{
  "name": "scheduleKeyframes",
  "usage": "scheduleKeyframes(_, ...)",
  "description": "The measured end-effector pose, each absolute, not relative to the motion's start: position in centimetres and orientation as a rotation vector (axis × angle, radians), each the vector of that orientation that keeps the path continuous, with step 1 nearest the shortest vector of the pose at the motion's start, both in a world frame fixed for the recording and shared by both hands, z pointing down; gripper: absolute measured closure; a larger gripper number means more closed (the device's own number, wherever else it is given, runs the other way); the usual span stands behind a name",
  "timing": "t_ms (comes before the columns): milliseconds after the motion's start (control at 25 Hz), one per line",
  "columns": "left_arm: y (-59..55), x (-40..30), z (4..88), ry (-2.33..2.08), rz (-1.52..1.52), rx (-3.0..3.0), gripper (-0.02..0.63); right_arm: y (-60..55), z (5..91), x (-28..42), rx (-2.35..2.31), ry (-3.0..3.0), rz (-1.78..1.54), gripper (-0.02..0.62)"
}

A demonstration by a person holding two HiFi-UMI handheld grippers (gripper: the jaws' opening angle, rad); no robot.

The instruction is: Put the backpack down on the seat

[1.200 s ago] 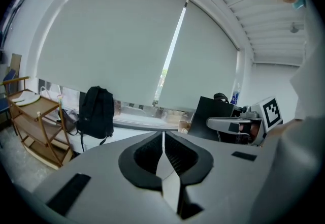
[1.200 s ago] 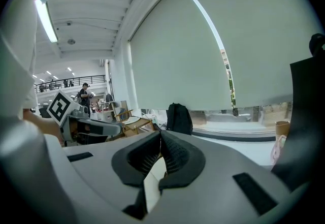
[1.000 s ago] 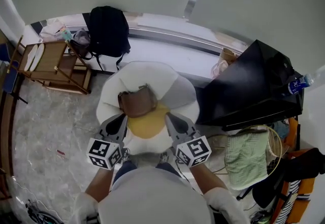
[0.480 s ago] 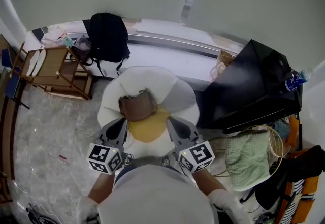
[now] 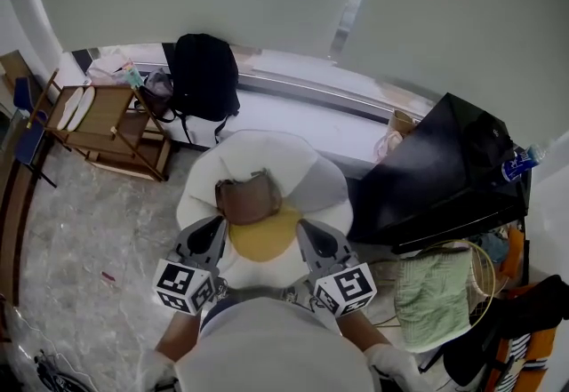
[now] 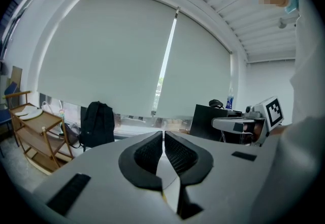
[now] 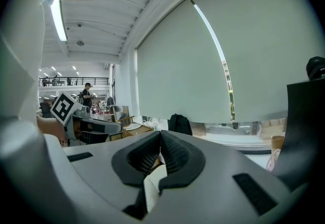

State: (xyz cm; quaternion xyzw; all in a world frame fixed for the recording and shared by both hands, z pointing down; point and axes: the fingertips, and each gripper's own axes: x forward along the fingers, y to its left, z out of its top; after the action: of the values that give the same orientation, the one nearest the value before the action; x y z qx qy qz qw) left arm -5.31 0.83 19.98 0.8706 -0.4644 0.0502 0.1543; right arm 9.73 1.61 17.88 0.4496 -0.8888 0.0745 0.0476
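The black backpack (image 5: 204,75) stands upright against the low window ledge, beyond the seat; it also shows in the left gripper view (image 6: 96,124) and the right gripper view (image 7: 180,124). The seat (image 5: 293,155) is a round white chair with a yellow cushion (image 5: 262,237) and a brown bag-like thing (image 5: 247,197) on it. My left gripper (image 5: 213,223) and right gripper (image 5: 307,226) hover side by side over the seat's near edge, well short of the backpack. Both are shut with nothing between the pads (image 6: 163,136) (image 7: 160,135).
A wooden shelf cart (image 5: 102,119) stands left of the backpack. A large black panel (image 5: 444,164) leans right of the seat, with a water bottle (image 5: 516,164) behind it and a green cloth (image 5: 431,288) below. A paper bag (image 5: 391,128) sits by the ledge.
The whole scene has slid down and a little right in the head view. Both grippers keep their places by the seat's near edge and stay shut.
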Motion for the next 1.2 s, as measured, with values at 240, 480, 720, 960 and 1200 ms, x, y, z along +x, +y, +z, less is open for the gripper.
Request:
scheduleKeyframes(240, 1.0, -5.4, 19.7, -1.323, 0.144, 2.514, 0.567, 1.9, 18.2, 9.8, 1.395, -2.681, 0.247, 0.565)
scheduleKeyframes(480, 0.9, -5.0, 19.4, -1.303, 0.123, 2.519, 0.566, 1.8, 18.2, 9.7, 1.398, -2.672, 0.249, 0.565)
scheduleKeyframes(720, 0.8, -5.1, 20.0, -1.294, 0.127, 2.502, 0.566, 1.8, 18.4, 9.7, 1.397, -2.666, 0.239, 0.565)
scheduleKeyframes(960, 0.6, -5.1, 20.2, -1.304, 0.142, 2.488, 0.566, 1.8, 18.8, 10.1, 1.403, -2.66, 0.263, 0.565)
scheduleKeyframes(1200, 1.1, -4.9, 20.6, -1.296, 0.156, 2.479, 0.566, 2.2, 19.1, 10.1, 1.401, -2.66, 0.291, 0.565)
